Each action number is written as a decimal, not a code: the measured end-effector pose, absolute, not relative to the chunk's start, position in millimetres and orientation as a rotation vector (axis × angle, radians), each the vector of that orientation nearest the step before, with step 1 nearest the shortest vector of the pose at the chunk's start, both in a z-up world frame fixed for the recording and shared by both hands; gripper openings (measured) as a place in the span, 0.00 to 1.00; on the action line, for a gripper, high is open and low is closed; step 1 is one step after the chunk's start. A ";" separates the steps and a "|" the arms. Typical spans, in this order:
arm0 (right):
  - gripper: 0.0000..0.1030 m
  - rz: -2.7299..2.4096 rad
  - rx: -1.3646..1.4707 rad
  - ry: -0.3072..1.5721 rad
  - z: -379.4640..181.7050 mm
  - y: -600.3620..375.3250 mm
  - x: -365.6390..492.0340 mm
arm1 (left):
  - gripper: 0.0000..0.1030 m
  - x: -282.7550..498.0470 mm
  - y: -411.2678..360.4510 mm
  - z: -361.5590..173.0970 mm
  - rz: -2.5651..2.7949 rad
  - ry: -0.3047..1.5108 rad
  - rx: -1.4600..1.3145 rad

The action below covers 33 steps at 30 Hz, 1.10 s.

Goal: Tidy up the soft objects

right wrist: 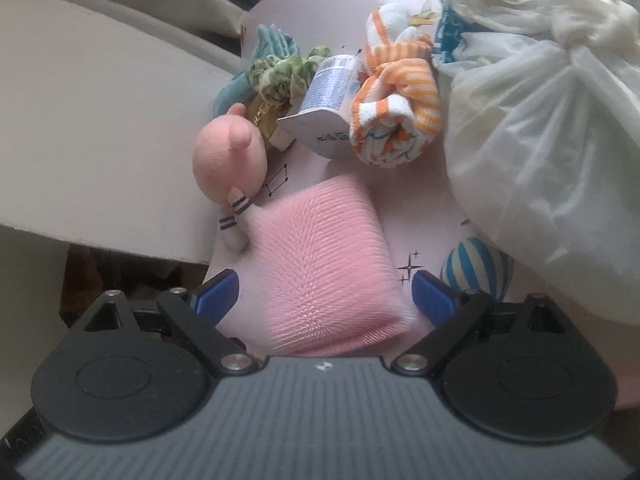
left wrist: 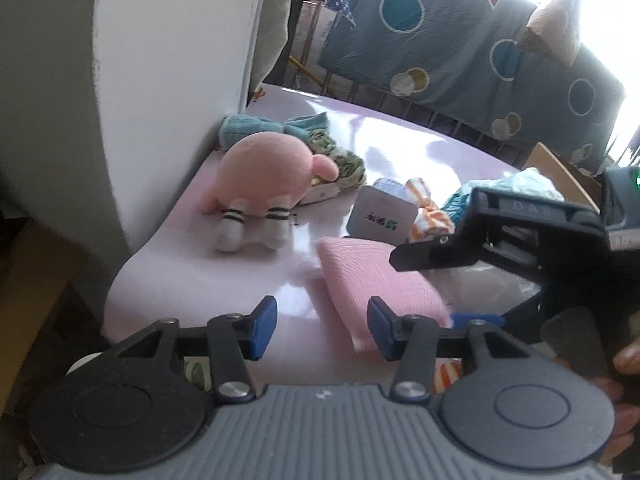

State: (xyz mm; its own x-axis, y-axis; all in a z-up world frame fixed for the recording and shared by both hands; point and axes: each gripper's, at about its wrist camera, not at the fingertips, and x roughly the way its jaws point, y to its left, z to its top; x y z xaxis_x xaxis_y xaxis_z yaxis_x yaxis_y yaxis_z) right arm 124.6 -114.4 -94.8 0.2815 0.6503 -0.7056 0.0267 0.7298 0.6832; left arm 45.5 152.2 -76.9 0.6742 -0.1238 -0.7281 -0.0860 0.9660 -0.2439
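Observation:
A folded pink cloth (left wrist: 372, 280) lies on the pale pink table (left wrist: 248, 280); in the right wrist view the pink cloth (right wrist: 324, 256) sits between my right gripper's (right wrist: 326, 294) wide-open blue pads (right wrist: 218, 292). My left gripper (left wrist: 322, 328) is open and empty, low over the table, its right pad at the cloth's near edge. The right gripper (left wrist: 500, 232) shows in the left wrist view above the cloth. A pink plush toy (left wrist: 264, 184) (right wrist: 230, 160) lies by the white wall. An orange-striped rolled towel (right wrist: 396, 108), a green scrunchie (right wrist: 280, 76) and a teal cloth (left wrist: 256, 126) lie behind.
A white tied plastic bag (right wrist: 536, 112) fills the right side. A small white carton (right wrist: 324, 112) lies by the striped towel. A white panel (left wrist: 168, 80) stands on the left edge. A blue-striped ball (right wrist: 476, 272) sits near my right pad. A spotted blue sheet (left wrist: 460, 40) hangs behind.

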 end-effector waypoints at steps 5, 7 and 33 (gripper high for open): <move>0.83 0.438 0.677 1.201 -95.3 -118.2 120.6 | 0.49 56.0 152.2 -79.4 -0.037 0.854 -0.263; 0.74 0.431 0.686 1.197 -97.4 -117.6 121.0 | 0.51 62.4 152.0 -80.9 -0.052 0.872 -0.263; 0.37 0.460 0.755 1.180 -115.8 -122.5 127.8 | 0.42 97.1 139.4 -98.6 -0.186 0.954 -0.217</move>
